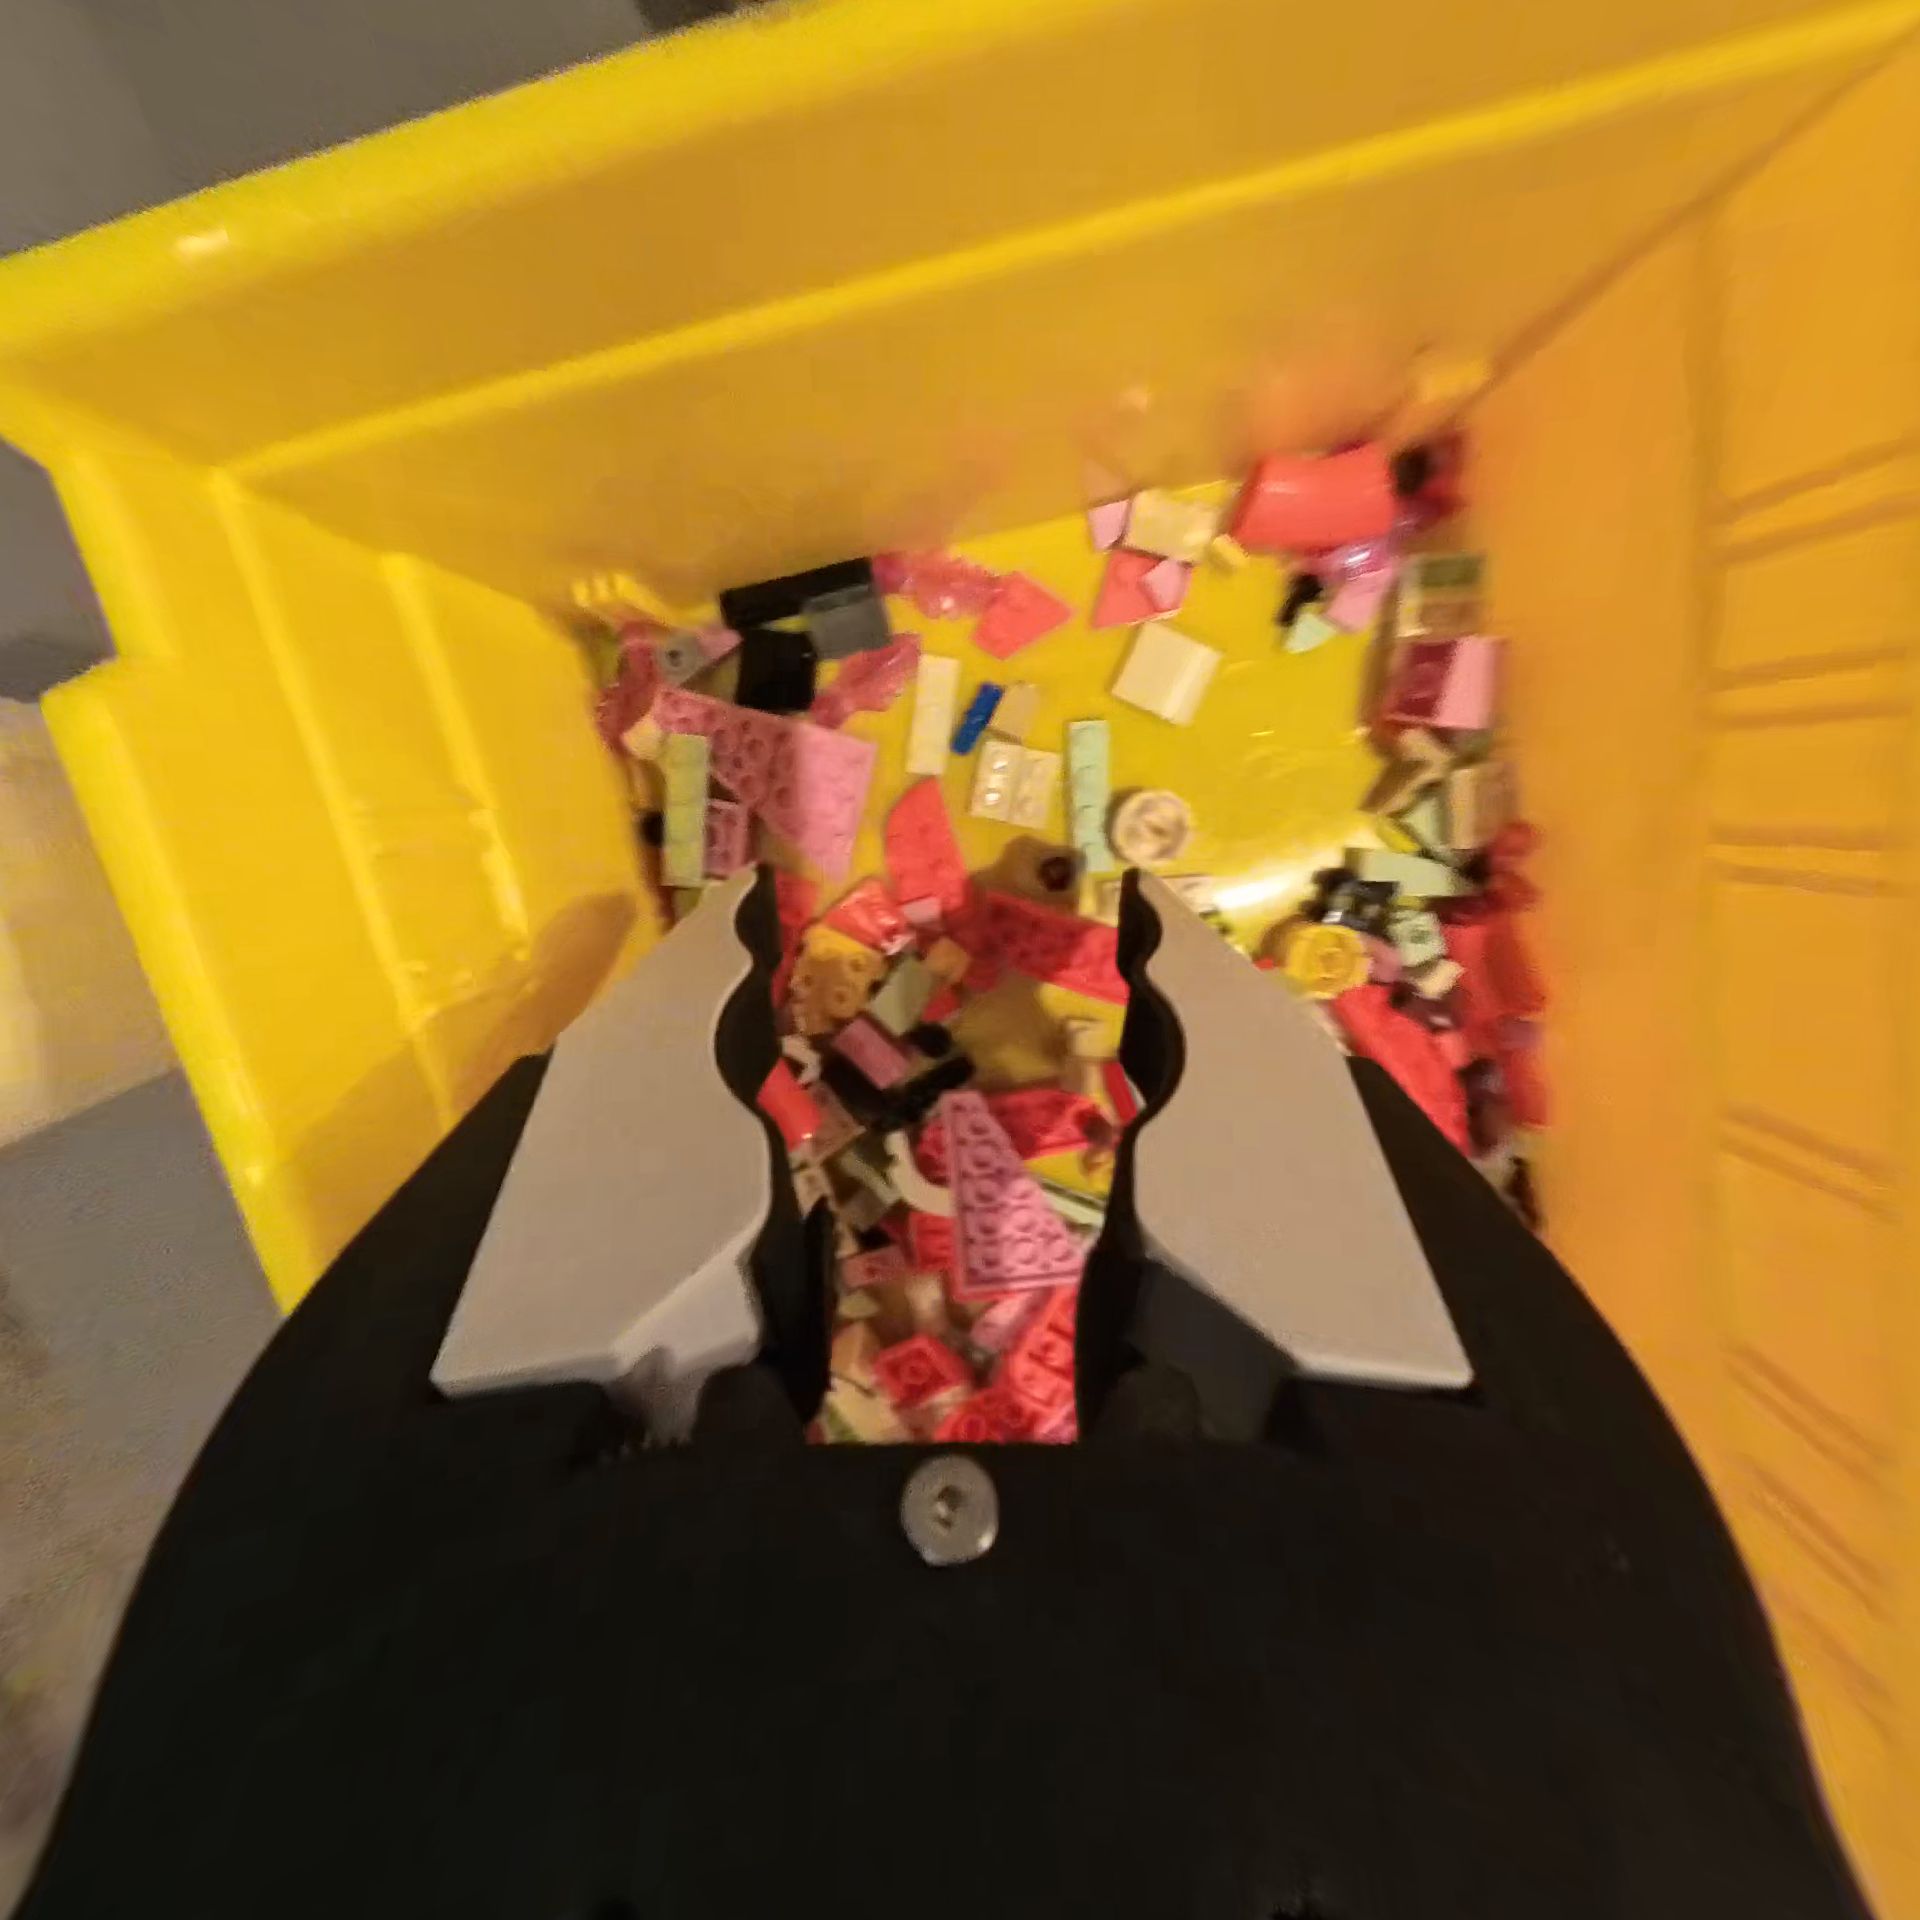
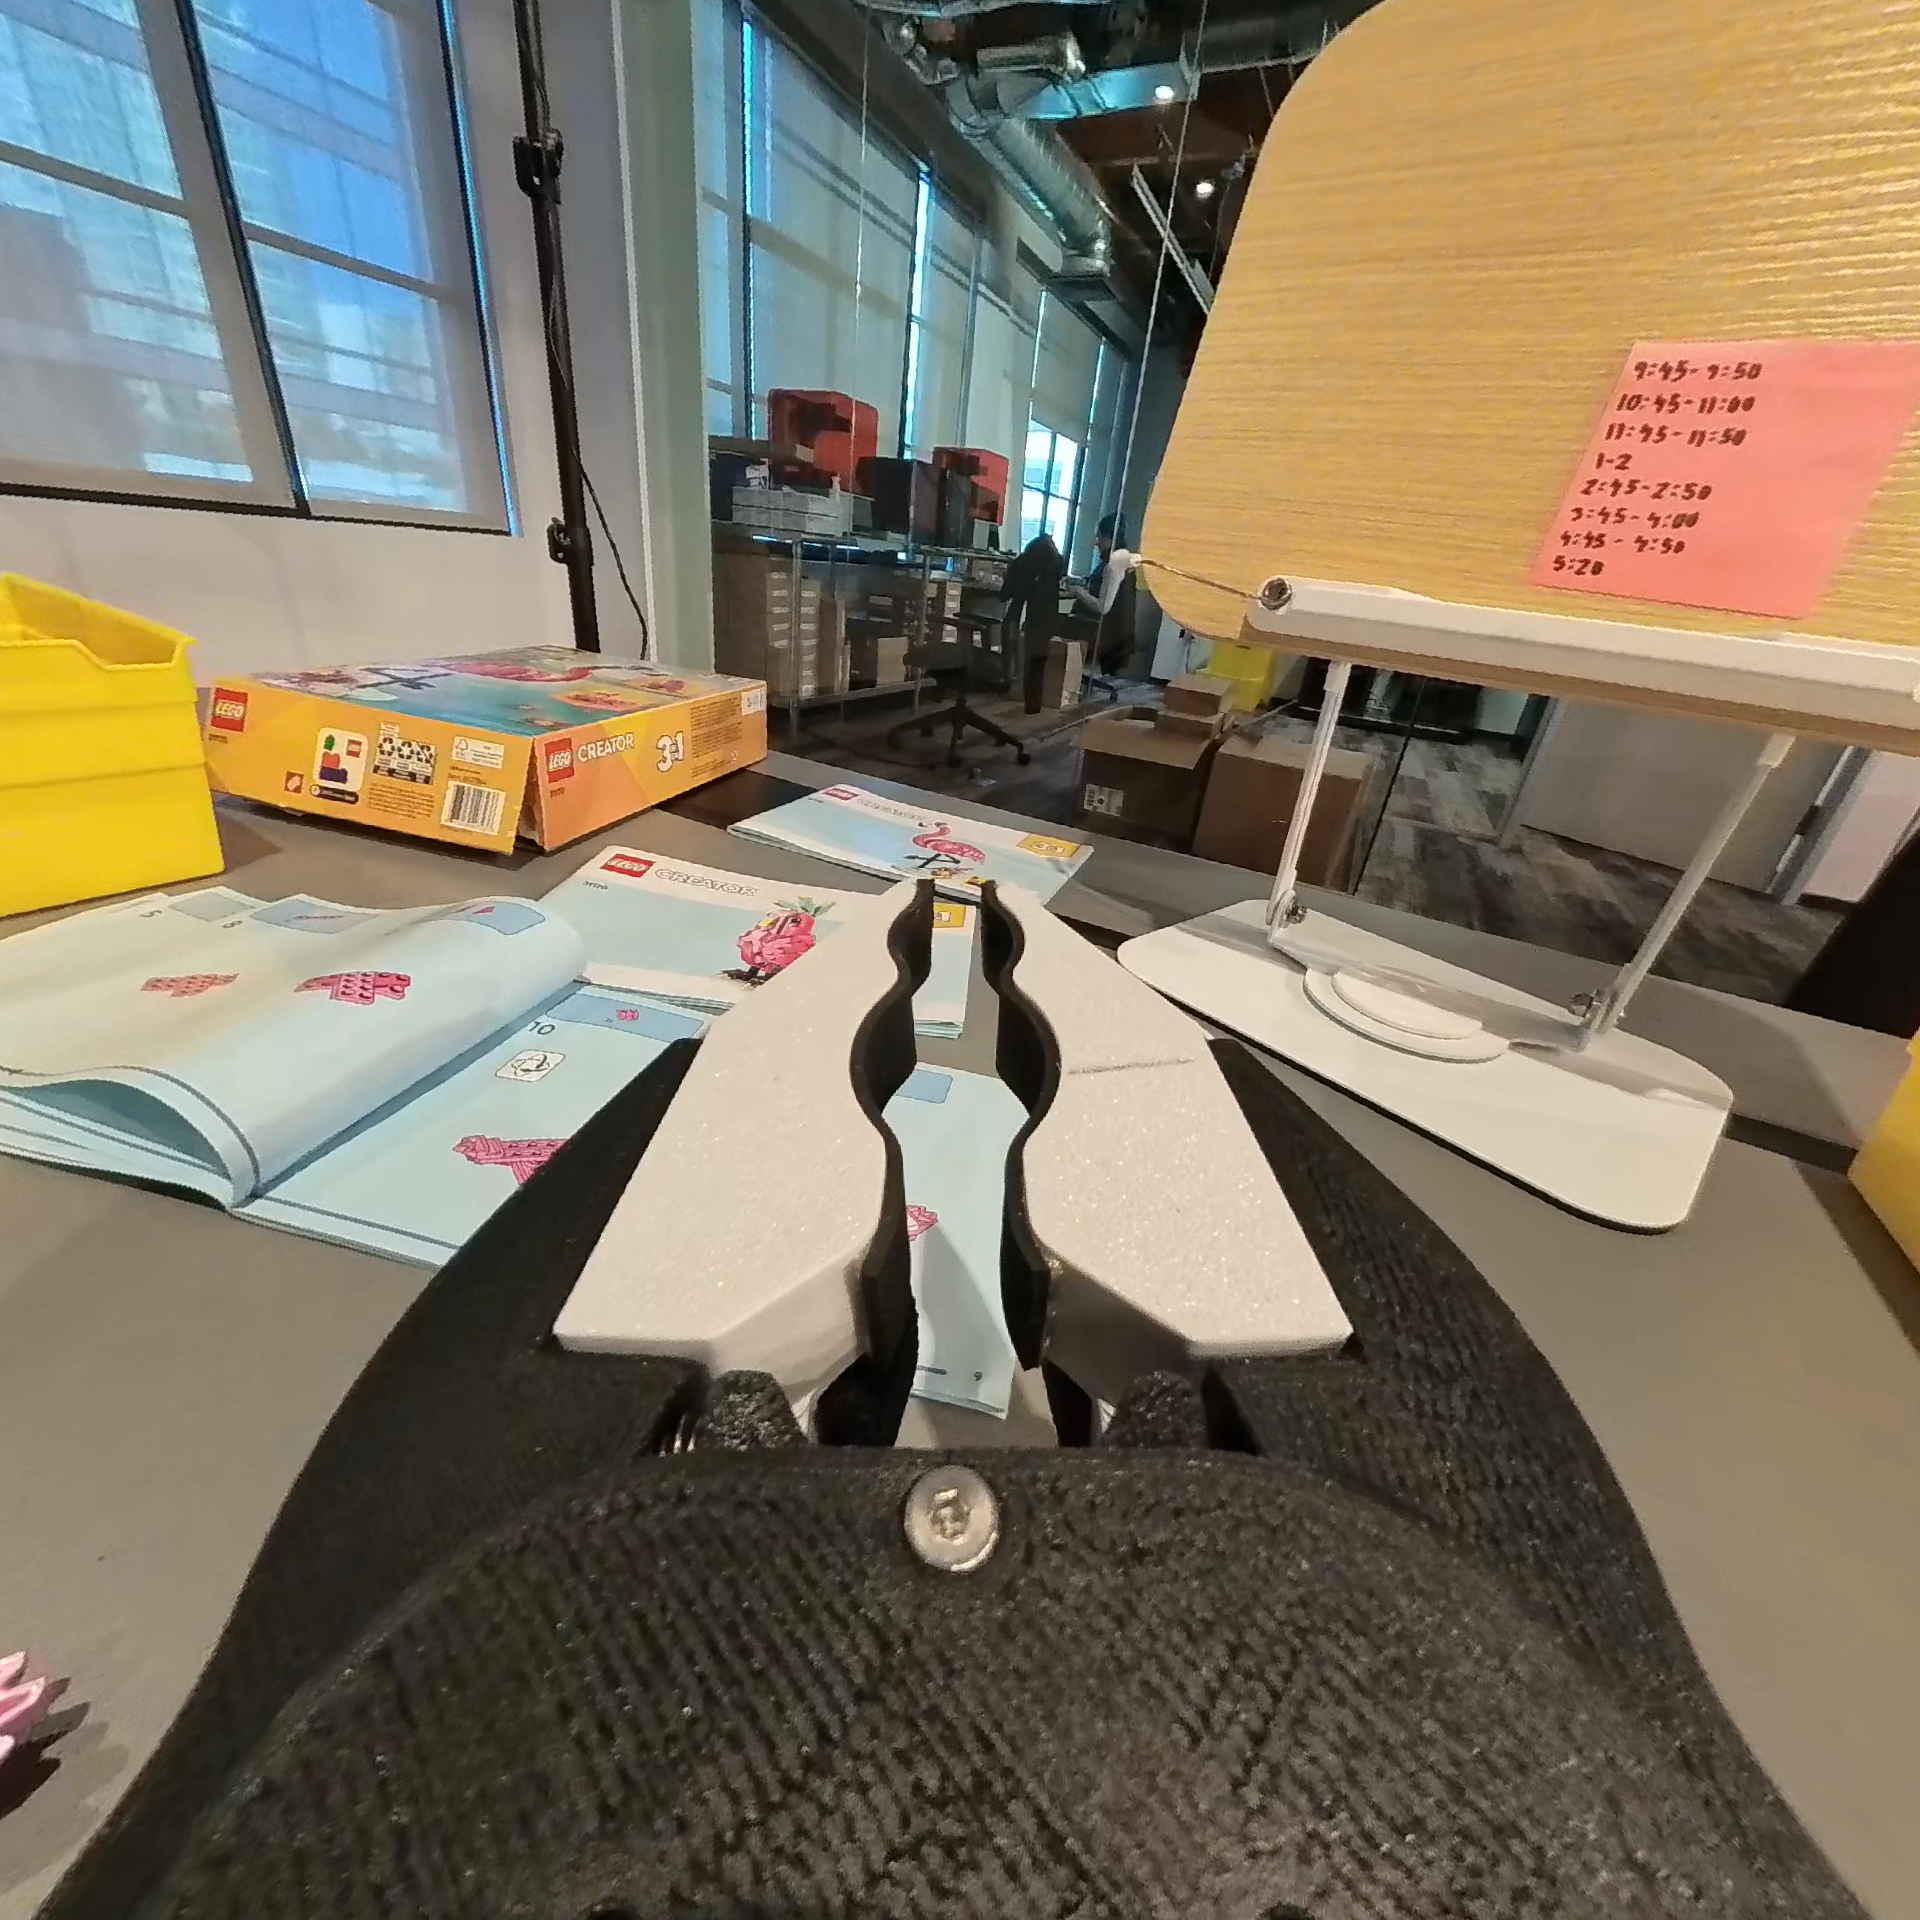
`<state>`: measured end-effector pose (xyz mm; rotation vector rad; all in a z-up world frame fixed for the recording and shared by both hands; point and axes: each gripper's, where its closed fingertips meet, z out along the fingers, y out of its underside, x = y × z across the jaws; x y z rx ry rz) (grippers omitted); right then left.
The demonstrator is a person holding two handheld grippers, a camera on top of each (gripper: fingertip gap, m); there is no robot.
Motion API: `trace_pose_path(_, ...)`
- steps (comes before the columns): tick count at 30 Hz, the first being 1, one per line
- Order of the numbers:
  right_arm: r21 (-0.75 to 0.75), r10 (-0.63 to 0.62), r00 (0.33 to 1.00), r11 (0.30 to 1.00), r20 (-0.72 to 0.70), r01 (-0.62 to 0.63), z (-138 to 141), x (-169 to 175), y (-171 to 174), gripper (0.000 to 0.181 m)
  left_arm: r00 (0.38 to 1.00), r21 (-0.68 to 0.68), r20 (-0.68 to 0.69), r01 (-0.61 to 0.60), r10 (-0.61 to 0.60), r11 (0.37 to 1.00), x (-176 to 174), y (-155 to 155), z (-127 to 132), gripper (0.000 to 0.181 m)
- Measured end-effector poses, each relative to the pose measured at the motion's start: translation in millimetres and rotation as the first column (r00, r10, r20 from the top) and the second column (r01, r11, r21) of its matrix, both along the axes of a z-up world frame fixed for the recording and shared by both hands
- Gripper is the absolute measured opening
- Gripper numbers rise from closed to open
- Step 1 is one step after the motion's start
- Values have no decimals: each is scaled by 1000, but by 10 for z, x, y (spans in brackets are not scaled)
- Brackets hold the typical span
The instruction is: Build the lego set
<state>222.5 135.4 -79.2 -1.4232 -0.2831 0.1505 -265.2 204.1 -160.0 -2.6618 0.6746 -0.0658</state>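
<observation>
My left gripper (image 1: 945, 883) is open and empty, pointing down into a yellow bin (image 1: 727, 343). The bin holds a heap of loose Lego pieces, mostly red, pink, cream and black. A pink wedge plate (image 1: 1003, 1205) lies between the fingers, below them. My right gripper (image 2: 953, 889) is over the grey table with its jaws nearly together and nothing between them. It points over an open instruction booklet (image 2: 312, 1049). A small pink Lego build (image 2: 26, 1714) shows at the lower left edge of the right wrist view.
A Lego box (image 2: 468, 748) and two closed booklets (image 2: 904, 842) lie farther back. A yellow bin (image 2: 94, 748) stands at the left. A white book stand (image 2: 1455, 1018) with a wooden board (image 2: 1507, 312) and a pink note (image 2: 1725, 478) stands at the right. Another yellow object (image 2: 1896, 1164) is at the right edge. There is about 50 cm between the tips of the two grippers. About 15 cm separates my right fingertips from the small pink Lego build (image 2: 26, 1714).
</observation>
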Motion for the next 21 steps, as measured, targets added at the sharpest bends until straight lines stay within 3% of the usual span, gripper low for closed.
trace_pose_path(5,-5,7,1000,1000,3,-7,-8,-41,10,7,980,-6,188,69,-67,998,263,-92,92,46)
trace_pose_path(9,-3,7,1000,1000,15,-7,-10,-56,13,7,970,-31,217,122,-113,992,407,-88,48,33)
trace_pose_path(13,-8,8,1000,1000,5,-8,-15,-46,17,7,958,-3,252,139,-133,990,544,52,-4,34)
trace_pose_path(21,-10,11,1000,1000,1,-11,-16,-48,19,7,972,-14,99,216,-213,976,517,161,-246,34)
